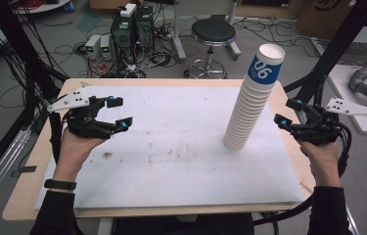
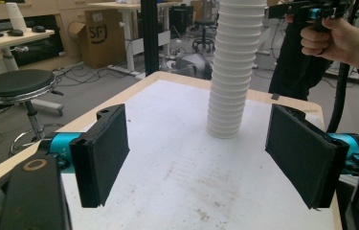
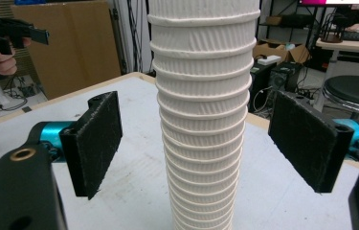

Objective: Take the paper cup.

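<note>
On the mat [image 1: 171,147], right of centre, the cup stack [image 1: 249,107] stands upright; your gripper views cut off its top. Your right gripper [image 1: 288,113] waits just beside it, jaws apart and empty; your left gripper [image 1: 118,113], well apart, is likewise spread, holding nothing.

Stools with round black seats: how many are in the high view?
1. The black round-seated stool with a chrome base stands on the floor beyond the far edge of the wooden table. Others may be hidden outside the frame.

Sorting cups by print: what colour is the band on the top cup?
Blue with white numerals, on the top cup of the stack; clearest in the high view.
</note>
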Demonstrator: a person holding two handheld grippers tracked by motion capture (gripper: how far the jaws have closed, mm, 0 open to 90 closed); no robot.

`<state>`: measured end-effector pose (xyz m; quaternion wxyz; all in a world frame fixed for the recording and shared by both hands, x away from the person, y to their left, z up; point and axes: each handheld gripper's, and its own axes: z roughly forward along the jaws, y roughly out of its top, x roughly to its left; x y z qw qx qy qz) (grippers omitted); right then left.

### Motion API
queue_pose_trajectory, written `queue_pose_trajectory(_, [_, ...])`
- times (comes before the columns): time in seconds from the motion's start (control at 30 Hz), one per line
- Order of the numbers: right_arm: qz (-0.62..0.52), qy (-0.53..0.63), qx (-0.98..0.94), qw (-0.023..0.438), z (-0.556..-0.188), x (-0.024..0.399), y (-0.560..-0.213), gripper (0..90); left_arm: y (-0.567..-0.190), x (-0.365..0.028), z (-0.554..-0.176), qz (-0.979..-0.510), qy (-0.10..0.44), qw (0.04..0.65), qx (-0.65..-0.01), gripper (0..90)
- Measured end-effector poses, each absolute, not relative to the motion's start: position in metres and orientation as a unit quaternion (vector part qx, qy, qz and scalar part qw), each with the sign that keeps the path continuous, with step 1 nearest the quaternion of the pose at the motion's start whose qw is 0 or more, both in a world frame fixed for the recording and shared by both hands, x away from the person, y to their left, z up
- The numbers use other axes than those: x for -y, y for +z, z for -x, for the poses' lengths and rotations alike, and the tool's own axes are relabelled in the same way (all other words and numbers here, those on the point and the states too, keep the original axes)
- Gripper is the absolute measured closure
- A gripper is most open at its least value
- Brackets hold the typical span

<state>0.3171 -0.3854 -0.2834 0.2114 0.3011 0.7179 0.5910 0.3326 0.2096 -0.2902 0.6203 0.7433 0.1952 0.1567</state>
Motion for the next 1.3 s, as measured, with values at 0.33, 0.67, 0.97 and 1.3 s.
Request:
queue_pose_trajectory(0.33, [-0.309,0.592,-0.714,0.211,-0.316,0.388,-0.285,17.8,-0.289,-0.213,-0.333,-0.735,0.155,0.631,-0.195,22.5])
queue_pose_trajectory(0.67, [-0.304,0.593,-0.716,0.208,-0.314,0.387,-0.283,17.7,-0.291,-0.206,-0.333,-0.742,0.146,0.627,-0.189,22.6])
queue_pose_trajectory(0.97, [-0.299,0.594,-0.718,0.203,-0.318,0.383,-0.273,15.8,-0.29,-0.206,-0.33,-0.741,0.145,0.628,-0.189,22.5])
queue_pose_trajectory(1.3, [-0.302,0.595,-0.716,0.205,-0.326,0.378,-0.262,14.7,-0.292,-0.203,-0.332,-0.746,0.139,0.624,-0.188,22.4])
